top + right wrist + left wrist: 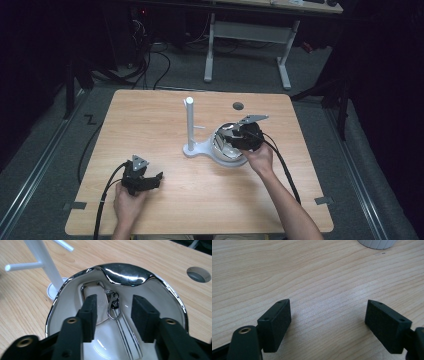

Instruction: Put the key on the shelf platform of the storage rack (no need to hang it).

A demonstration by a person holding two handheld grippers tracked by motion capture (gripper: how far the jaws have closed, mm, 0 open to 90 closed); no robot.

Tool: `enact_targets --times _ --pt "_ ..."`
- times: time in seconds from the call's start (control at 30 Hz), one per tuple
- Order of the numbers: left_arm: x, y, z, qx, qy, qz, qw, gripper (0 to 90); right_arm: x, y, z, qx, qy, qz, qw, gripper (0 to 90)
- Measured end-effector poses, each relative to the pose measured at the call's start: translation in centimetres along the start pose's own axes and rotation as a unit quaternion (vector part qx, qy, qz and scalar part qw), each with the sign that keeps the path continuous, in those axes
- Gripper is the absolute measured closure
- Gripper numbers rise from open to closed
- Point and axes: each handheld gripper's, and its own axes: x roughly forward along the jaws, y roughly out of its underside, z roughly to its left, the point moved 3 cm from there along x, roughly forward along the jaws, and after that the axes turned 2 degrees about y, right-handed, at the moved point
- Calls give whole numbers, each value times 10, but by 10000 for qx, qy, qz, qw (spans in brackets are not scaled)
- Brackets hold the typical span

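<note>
right gripper (pixel 113 315) is lowered into the white dish with a chrome rim (pixel 125 275), jaws about half open and astride a small metal ring or clasp (pixel 113 307) lying on the dish floor. nothing is gripped yet; both pads stand clear of the ring. in the high view the dish (pixel 222 150) sits right of centre on the table (pixel 150 125), touching or just beside the base of the white peg stand (pixel 190 125).

step in hand, as judged: reach for the ring, probably to lift it out and hang it on a stand arm (pixel 22 265). next move calls for a slightly lower dip, jaws centred on the ring, then a gentle close; the piece is thin and the glazed floor is slick, so it may skid.

edges: dish wall rises close on both sides of the jaws, little lateral room; straight up is the free exit. stand post is near on the way out.

left gripper (pixel 328 320) hovers low over bare wood near the front left, jaws wide apart, holding nothing, well apart from the dish. open table all round it.
</note>
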Motion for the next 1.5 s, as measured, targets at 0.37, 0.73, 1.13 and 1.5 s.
enact_targets --times 0.37,0.73,1.13,1.5 --pt "0 0 0 1 -1 -1 10000 213 -18 0 -4 175 -193 -199 9995 488" --pt "0 0 0 -5 0 -4 10000 213 -42 0 -11 389 -263 -369 9982 482" --pt "0 0 0 1 0 1 10000 213 -75 5 -18 405 -76 -523 9978 486" --pt "0 0 0 0 1 0 10000 213 -111 8 -23 463 160 -819 9954 488"
